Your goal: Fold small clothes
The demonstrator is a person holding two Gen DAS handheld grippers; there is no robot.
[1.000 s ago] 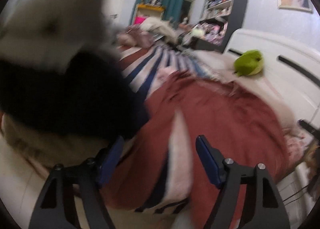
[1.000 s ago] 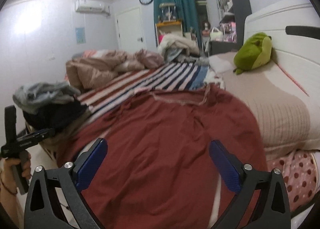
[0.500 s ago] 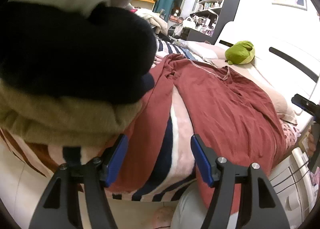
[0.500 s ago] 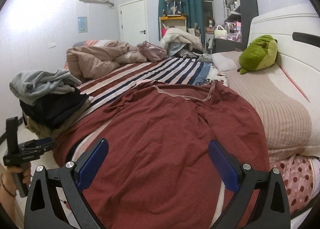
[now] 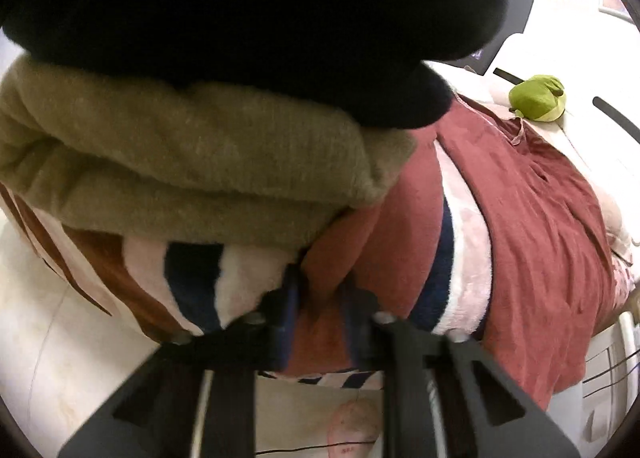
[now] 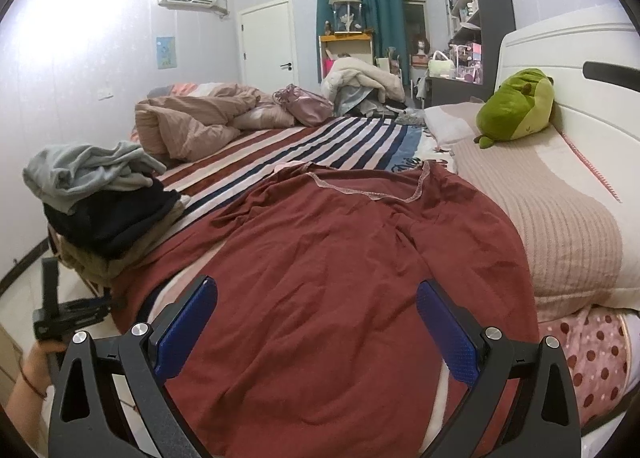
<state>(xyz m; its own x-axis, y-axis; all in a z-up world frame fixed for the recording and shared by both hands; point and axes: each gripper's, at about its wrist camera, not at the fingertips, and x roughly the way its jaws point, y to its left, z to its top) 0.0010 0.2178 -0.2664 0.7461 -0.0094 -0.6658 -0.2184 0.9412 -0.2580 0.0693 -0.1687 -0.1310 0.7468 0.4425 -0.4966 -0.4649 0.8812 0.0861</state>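
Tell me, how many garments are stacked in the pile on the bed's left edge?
3 visible: a grey garment on top, a black one in the middle, an olive knit at the bottom. More may be hidden.

One red shirt (image 6: pixel 328 278) lies on one bed (image 6: pixel 320 142), beside one pile of clothes (image 6: pixel 104 210), one green plush toy (image 6: pixel 516 106) and two pillows (image 6: pixel 560 218).

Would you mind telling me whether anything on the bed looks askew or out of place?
The red garment's left sleeve end runs under the stacked clothes pile at the bed's edge, so it is not lying free. The neckline looks slightly crooked.
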